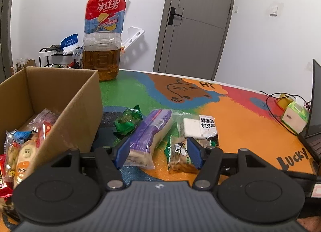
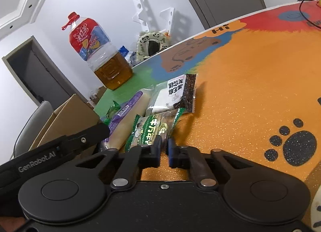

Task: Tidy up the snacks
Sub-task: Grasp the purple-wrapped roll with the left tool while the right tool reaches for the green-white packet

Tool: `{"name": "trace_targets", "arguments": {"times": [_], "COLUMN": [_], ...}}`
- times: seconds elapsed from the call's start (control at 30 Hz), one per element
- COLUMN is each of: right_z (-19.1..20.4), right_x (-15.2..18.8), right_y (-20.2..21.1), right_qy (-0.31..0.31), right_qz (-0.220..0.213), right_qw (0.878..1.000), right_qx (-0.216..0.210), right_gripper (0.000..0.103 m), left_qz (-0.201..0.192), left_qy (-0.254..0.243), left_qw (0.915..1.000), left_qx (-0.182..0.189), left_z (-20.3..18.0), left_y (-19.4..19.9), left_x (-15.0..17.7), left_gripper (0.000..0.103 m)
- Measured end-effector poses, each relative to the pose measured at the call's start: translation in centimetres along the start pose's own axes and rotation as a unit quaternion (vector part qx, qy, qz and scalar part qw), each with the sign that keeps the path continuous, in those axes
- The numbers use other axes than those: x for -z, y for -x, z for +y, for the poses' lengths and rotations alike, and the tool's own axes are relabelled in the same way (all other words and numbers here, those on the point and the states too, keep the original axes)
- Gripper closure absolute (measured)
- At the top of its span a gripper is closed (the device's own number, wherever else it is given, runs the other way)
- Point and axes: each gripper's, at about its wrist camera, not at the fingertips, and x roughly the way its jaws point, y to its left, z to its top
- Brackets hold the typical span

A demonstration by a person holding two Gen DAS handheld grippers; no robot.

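Four wrapped snacks are lying on the colourful table (image 1: 250, 123), just right of the cardboard box (image 1: 80, 111) — a green packet (image 1: 127, 121) farthest left, a purple-wrapped bun (image 1: 148, 137), a white cake packet (image 1: 198, 126) and, nearest, a green cow-print snack (image 2: 149, 131). The left gripper (image 1: 158, 152) is hovering low with its fingers spread, straddling the bun's near end without pressing it. The right gripper (image 2: 164, 147) is pinching the cow-print snack's near edge, pads pressed together.
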Motion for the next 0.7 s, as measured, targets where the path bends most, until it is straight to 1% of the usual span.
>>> {"name": "trace_targets", "arguments": {"times": [0.2, 0.5, 0.7], "right_z": [-1.2, -5.0, -6.5], "right_x": [-0.6, -1.7, -1.7], "right_y": [1.3, 3.7, 4.0], "right_qy": [-0.008, -0.039, -0.067], "right_qz": [-0.032, -0.073, -0.086], "right_qw": [0.999, 0.996, 0.994], "right_qx": [0.001, 0.025, 0.034], "right_gripper": [0.101, 0.102, 0.101], "left_qz": [0.003, -0.005, -0.014], "left_qy": [-0.001, -0.006, -0.024], "left_qw": [1.0000, 0.9995, 0.9984], "left_qx": [-0.008, -0.030, -0.051], "left_z": [-0.2, -0.4, -0.5], "left_y": [-0.9, -2.2, -3.5], "left_x": [0.2, 0.2, 0.4], "left_gripper": [0.041, 0.040, 0.038]}}
